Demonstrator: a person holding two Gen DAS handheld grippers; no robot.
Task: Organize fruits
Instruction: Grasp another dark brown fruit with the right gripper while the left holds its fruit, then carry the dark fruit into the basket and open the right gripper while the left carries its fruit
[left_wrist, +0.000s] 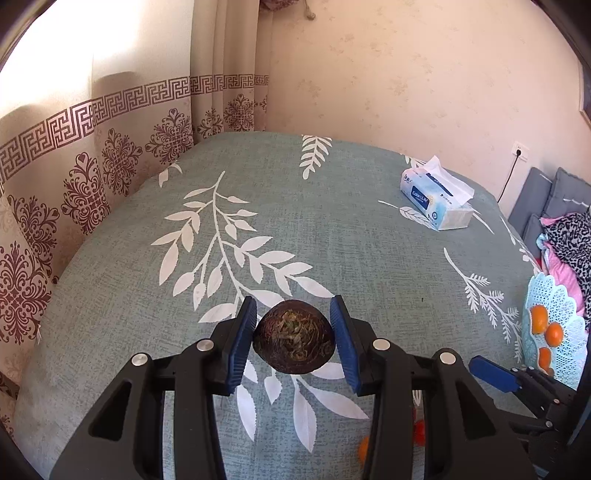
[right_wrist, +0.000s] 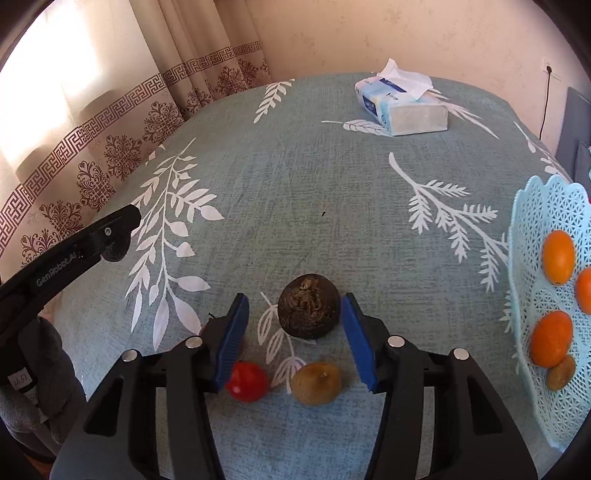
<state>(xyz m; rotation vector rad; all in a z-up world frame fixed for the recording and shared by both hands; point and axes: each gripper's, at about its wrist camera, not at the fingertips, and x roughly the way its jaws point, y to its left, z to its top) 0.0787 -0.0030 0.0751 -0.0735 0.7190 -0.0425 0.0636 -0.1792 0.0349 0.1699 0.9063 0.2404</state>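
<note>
My left gripper (left_wrist: 293, 334) is shut on a dark round fruit (left_wrist: 294, 336) and holds it above the leaf-print cloth. It also shows at the left of the right wrist view (right_wrist: 110, 240). My right gripper (right_wrist: 293, 328) is open over the table, with a second dark round fruit (right_wrist: 308, 306) between its fingertips on the cloth. A small red fruit (right_wrist: 247, 381) and a brown-yellow fruit (right_wrist: 316, 383) lie below its jaws. A light blue lattice basket (right_wrist: 535, 221) at the right holds several oranges (right_wrist: 558, 256) and one brown fruit (right_wrist: 561, 372).
A tissue pack (right_wrist: 400, 107) lies at the far side of the table. Patterned curtains (left_wrist: 92, 173) hang along the left. Clothes and grey cushions (left_wrist: 565, 236) lie beyond the right edge. A cable runs from a wall socket (left_wrist: 521, 151).
</note>
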